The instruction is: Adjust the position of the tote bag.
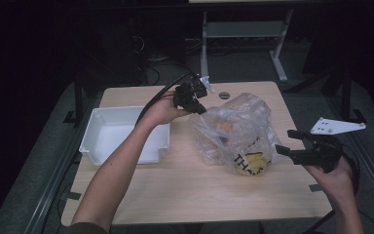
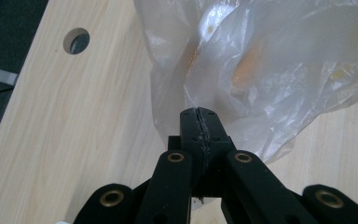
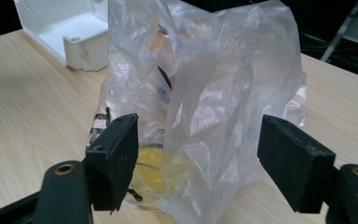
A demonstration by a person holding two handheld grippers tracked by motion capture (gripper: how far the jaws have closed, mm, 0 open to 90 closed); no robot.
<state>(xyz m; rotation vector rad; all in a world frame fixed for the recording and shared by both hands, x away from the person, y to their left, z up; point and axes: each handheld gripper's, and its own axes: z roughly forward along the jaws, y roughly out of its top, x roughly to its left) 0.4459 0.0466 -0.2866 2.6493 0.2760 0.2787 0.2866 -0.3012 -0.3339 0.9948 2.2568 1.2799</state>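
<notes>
A clear, crumpled plastic bag (image 1: 233, 129) stands on the wooden table (image 1: 175, 180), holding orange and yellow items and printed with black lettering. My left gripper (image 1: 200, 109) is at the bag's upper left edge. In the left gripper view its jaws (image 2: 198, 112) are pressed together, with a fold of the bag (image 2: 270, 70) pinched at their tips. My right gripper (image 1: 285, 142) is at the bag's right side, jaws wide apart. In the right gripper view the bag (image 3: 214, 84) stands between and just beyond its open pads (image 3: 114, 154), which do not press on it.
A white plastic tray (image 1: 95, 146) sits on the left part of the table, under the left forearm. A round cable hole (image 1: 224, 94) is near the far edge. Table legs and cables lie on the dark floor beyond.
</notes>
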